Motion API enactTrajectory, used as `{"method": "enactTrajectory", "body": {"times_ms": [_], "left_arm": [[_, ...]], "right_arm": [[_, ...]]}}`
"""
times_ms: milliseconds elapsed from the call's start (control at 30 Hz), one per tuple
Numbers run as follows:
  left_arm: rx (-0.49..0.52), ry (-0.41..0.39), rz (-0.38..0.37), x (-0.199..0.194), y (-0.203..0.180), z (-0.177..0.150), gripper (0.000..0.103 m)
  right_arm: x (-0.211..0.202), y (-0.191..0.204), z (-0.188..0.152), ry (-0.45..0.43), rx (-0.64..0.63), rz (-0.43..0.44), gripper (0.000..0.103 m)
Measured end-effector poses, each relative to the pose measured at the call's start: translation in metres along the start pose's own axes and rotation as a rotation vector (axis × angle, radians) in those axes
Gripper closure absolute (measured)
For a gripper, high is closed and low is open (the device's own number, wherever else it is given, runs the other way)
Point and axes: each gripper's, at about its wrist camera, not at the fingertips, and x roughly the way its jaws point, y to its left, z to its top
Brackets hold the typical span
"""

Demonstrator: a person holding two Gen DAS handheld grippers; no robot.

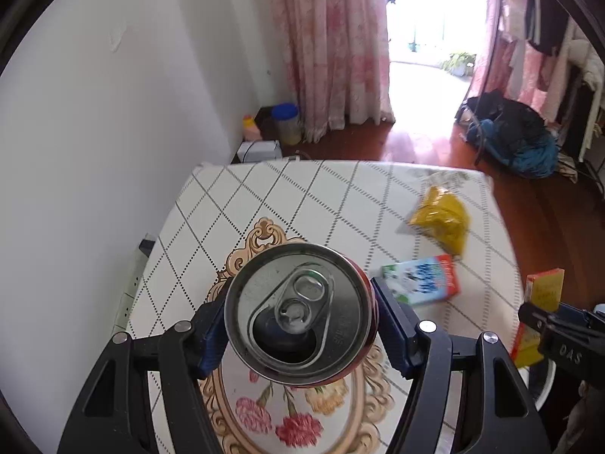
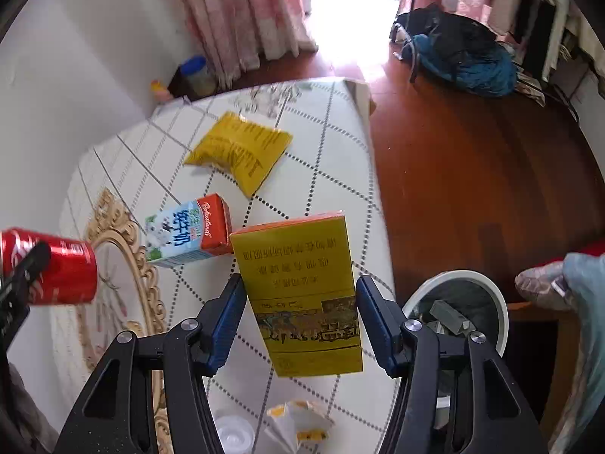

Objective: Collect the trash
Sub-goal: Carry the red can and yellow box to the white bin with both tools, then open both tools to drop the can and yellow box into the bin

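The left gripper (image 1: 298, 325) pinches a red soda can (image 1: 298, 314) between its blue pads, one pad against each side. The can's opened top faces the left wrist camera and hides nearly all of its body there; only a red sliver shows at the right rim. In the right wrist view the same can appears side-on at the far left, lifted off the surface (image 2: 332, 143), with its upper end cut off by the frame and the dark left gripper overlapping it.

The right gripper (image 2: 300, 319) holds a yellow box (image 2: 302, 295) upright above the surface. Its left pad touches the box's edge; on the right a thin gap seems to show, so full contact there cannot be confirmed. The print on the box is too blurred to read. From the left wrist camera this box appears at the right edge, partly covered by the right gripper.

Ahead of the right gripper and slightly left lies a milk carton (image 2: 189, 230) on its side, and beyond it a yellow snack bag (image 2: 238, 147). Below the box, crumpled wrapper paper (image 2: 298, 423) and a clear lid (image 2: 234, 433) lie close together, half hidden by the gripper's arms. To the right of the gripper, off the surface, stands a white bin (image 2: 491, 295) with blurred scraps inside.
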Motion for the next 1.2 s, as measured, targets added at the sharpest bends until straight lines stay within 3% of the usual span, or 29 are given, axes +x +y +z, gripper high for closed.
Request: {"method": "enactTrajectory", "body": {"times_ms": [300,467,600,733,900,1200], "left_arm": [[0.073,-0.084,-0.155,-0.085,-0.058,-0.008,0.038],[0.148,-0.077,-0.277,-0.114,-0.118,-0.015,0.038],[0.197,-0.021,-0.376,-0.114,-0.173,-0.021,0.038],[0.235,0.095,-0.478,-0.092,-0.231,-0.027,0.038],[0.256,0.257,-0.553,-0.048,-0.29,-0.035,0.038],[0.281,0.479,-0.57,0.017,-0.348,-0.056,0.037]], "right_arm": [[-0.089,-0.055,-0.025,-0.14,0.076,0.022,0.042],[-0.126,-0.111,-0.048,-0.17,0.123,0.005,0.042],[-0.139,-0.168,-0.067,-0.16,0.177,-0.036,0.042],[-0.127,-0.221,-0.083,-0.109,0.235,-0.071,0.042],[-0.082,-0.276,-0.099,-0.008,0.313,-0.074,0.042],[0.001,-0.325,-0.117,0.136,0.388,-0.067,0.043]]}}
